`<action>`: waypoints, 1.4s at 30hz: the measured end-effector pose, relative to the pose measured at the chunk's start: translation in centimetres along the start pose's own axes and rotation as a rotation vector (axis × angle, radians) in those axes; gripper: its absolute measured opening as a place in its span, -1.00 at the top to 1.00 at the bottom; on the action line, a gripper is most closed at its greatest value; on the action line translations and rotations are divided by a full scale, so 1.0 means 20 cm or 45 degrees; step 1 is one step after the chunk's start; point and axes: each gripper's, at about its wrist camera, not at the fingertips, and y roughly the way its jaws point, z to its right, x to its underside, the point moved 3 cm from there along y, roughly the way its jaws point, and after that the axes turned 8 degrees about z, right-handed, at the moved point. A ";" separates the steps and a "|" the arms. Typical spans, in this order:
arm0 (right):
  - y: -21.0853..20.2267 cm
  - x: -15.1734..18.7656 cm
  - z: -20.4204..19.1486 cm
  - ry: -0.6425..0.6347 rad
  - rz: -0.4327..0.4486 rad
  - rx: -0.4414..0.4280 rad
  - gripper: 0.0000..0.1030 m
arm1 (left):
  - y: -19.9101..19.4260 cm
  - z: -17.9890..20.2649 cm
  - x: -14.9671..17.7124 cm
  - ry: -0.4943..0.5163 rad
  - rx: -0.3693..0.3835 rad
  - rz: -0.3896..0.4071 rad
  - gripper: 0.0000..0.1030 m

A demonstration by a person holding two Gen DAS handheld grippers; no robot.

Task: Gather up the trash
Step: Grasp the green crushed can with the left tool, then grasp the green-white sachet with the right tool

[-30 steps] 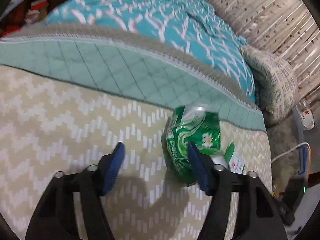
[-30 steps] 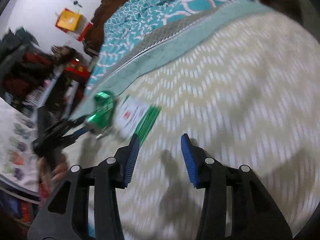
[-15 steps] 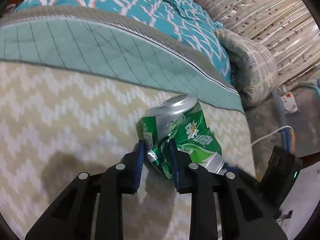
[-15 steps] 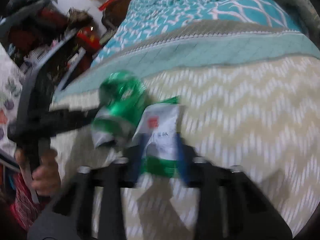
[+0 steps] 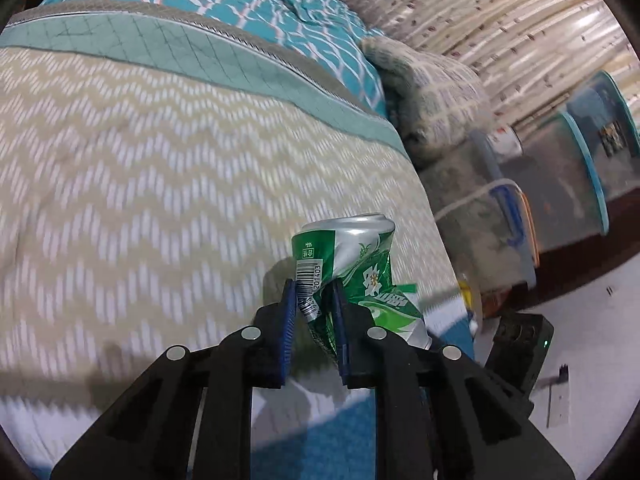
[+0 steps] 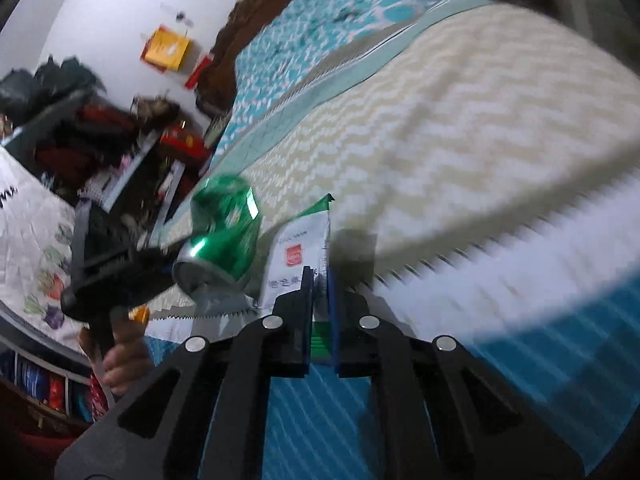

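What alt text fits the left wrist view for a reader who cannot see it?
The left claw is shut on a crushed green soda can, holding it above a bed's beige zigzag blanket. Clear storage bins stand on the floor beyond the bed.

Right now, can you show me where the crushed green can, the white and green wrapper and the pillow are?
crushed green can [image 5: 352, 256], left wrist view, on its dented side.
white and green wrapper [image 6: 298, 256], right wrist view, on its white printed face.
pillow [image 5: 432, 92], left wrist view, on its patterned cover.

My left gripper [image 5: 314, 300] pinches a crushed green aluminium can [image 5: 352, 264] above the chevron-patterned beige bedspread's [image 5: 160, 184] right edge.
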 end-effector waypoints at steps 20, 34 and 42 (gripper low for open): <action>-0.44 0.20 0.19 -0.034 0.048 0.061 -0.12 | -0.03 0.20 0.47 0.186 -0.114 -0.160 0.67; -0.31 0.18 0.11 -0.045 0.004 0.031 0.91 | 0.04 0.31 0.44 0.238 -0.089 -0.190 0.70; -0.81 -0.08 0.46 0.067 0.302 0.199 0.91 | 0.34 0.79 0.38 0.431 0.017 -0.231 0.70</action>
